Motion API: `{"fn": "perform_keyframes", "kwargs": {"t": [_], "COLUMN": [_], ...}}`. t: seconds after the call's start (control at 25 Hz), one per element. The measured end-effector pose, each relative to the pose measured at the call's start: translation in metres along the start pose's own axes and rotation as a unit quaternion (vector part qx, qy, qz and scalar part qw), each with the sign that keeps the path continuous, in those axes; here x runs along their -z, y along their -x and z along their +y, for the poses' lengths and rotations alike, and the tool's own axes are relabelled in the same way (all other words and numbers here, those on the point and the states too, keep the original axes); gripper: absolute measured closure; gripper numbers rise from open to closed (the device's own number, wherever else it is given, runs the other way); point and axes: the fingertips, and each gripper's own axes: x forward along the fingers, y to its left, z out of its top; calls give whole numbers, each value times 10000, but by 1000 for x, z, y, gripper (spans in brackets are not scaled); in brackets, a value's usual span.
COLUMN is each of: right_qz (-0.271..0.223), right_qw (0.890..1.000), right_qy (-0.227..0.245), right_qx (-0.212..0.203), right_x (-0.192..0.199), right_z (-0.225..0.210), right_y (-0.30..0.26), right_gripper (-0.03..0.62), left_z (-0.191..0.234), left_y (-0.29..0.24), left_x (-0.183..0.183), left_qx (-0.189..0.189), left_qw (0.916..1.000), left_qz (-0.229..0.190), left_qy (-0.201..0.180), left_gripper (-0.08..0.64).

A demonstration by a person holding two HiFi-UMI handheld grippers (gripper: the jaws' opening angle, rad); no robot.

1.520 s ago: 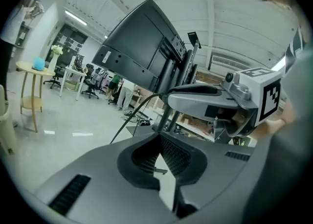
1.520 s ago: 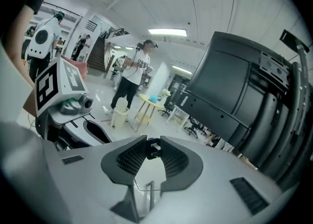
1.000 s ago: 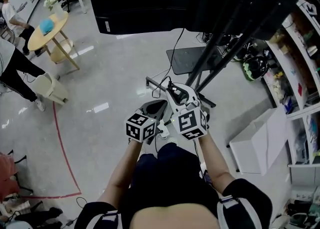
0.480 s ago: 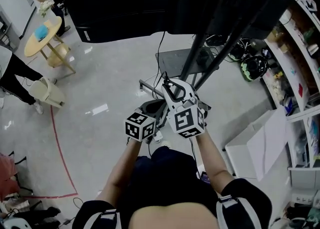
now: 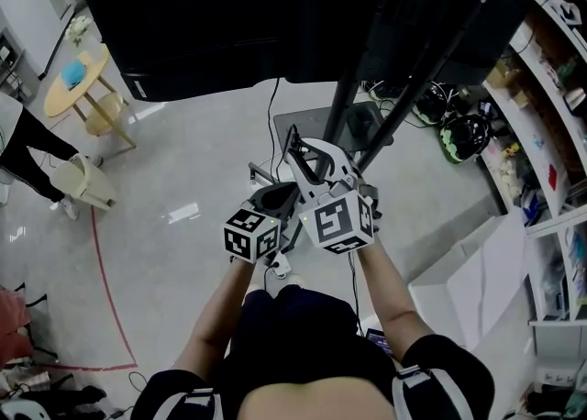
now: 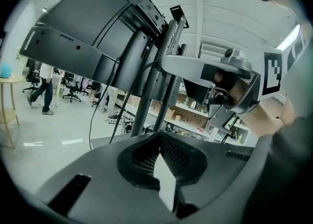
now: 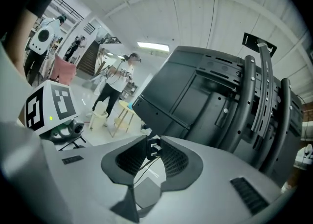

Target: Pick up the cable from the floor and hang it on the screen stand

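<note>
Surroundings: round wooden tabletop [image 5: 78, 65] and a person [image 5: 18, 134] far left; beige bin [image 5: 84, 180] nearer than both; red line [image 5: 103, 271] on the floor [image 5: 183, 152]; shelves [image 5: 550, 125] and a white box [image 5: 472, 276] on the right.
In the way: black screen [image 5: 257, 15] fills the far side, dead ahead of left tool [image 6: 159, 137] and right tool [image 7: 152, 144]. Screen stand [image 5: 340, 116] poles drop from it to a dark base plate [image 5: 307, 127]. A second thin lead [image 5: 276, 93] hangs from the screen to the floor, left of the poles.
Cable [image 7: 154, 149]: plug end sits between the right tool's pads, off the floor, near the stand poles.
Cable axis: plug roughly upright, poking past the tips. The wire runs from it down and nearer, toward the floor; the rest of the run can't be traced.
Right tool: narrow, clamped on the cable plug.
Left tool: tips together, nothing between; just left of the right tool and a bit nearer.
</note>
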Motion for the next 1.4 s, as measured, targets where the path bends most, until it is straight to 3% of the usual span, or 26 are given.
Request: {"fn": "perform_keyframes", "kwargs": {"t": [0.28,0.76,0.96,1.4], "right_qz": [-173,-438,-575,-655], "right_qw": [9992,9946,9927,9866], "right_qy": [174,487,644,1021], "right_qx": [321,799,838,1089], "right_x": [-26,-80,-105,-143], "right_z": [-38,-109,-139,-208], "right_y": [-2,-3,-3,-5], "right_gripper": [491,491,491,494], "left_z": [5,-10,-8,-25], "left_y": [-20,-49,-57,-86], "left_x": [-40,-119,-156,-237], "left_qx": [172,801,938,1347], "left_qw": [9992,9918,9918,9782], "left_qz": [-155,-446,-465,-621], "left_qy": [-332,-894,-737,-1450], "left_gripper": [552,552,552,552]}}
